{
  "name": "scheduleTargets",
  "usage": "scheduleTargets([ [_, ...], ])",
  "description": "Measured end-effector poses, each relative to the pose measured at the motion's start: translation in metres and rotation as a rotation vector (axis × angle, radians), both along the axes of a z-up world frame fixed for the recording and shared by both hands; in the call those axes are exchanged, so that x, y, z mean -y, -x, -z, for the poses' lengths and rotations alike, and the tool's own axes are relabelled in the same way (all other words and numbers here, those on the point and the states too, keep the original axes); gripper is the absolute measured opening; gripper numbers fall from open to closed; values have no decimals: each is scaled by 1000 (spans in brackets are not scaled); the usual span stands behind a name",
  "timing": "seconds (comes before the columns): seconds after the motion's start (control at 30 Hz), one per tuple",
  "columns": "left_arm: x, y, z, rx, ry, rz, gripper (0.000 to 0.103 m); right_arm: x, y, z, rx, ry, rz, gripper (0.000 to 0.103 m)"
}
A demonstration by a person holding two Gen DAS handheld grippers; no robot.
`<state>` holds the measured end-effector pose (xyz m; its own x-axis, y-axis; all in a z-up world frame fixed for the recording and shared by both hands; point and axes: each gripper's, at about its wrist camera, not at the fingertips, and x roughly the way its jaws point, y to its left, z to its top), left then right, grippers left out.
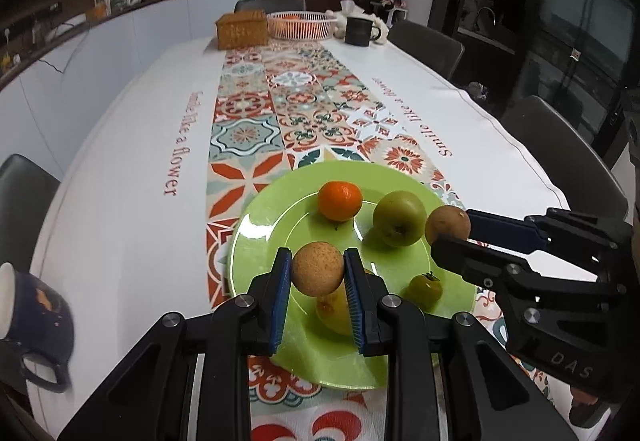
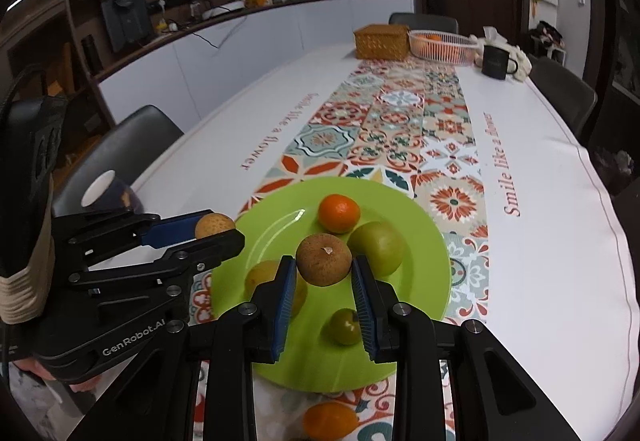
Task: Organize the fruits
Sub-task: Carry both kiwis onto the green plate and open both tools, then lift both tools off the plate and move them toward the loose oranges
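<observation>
Tiled runner (image 1: 256,121) underlies our green plate (image 1: 264,225); left gripper (image 1: 318,273) pinches a tan fruit (image 1: 318,268), right gripper (image 2: 324,273) a brown fruit (image 2: 324,260), both just above it.

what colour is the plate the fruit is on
Lime green: the round glossy plate, clearest in the right wrist view.

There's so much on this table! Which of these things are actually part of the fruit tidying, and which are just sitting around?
Part of the job:
- green plate
- orange, green apple, small green fruit, yellow fruit on it
- brown fruit in the left gripper
- brown fruit in the right gripper
- orange on the cloth

Just lying about:
- wicker box
- white basket
- black mug
- dark blue mug
</observation>
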<state>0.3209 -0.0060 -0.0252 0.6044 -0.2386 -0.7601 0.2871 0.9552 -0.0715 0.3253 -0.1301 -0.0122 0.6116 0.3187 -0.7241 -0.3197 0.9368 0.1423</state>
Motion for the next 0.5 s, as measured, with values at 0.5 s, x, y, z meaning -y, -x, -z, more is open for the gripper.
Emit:
scheduleTargets([
  [0.5, -1, 36, -14, 61, -88, -33, 54, 18, 19, -4, 40, 25, 52, 37],
])
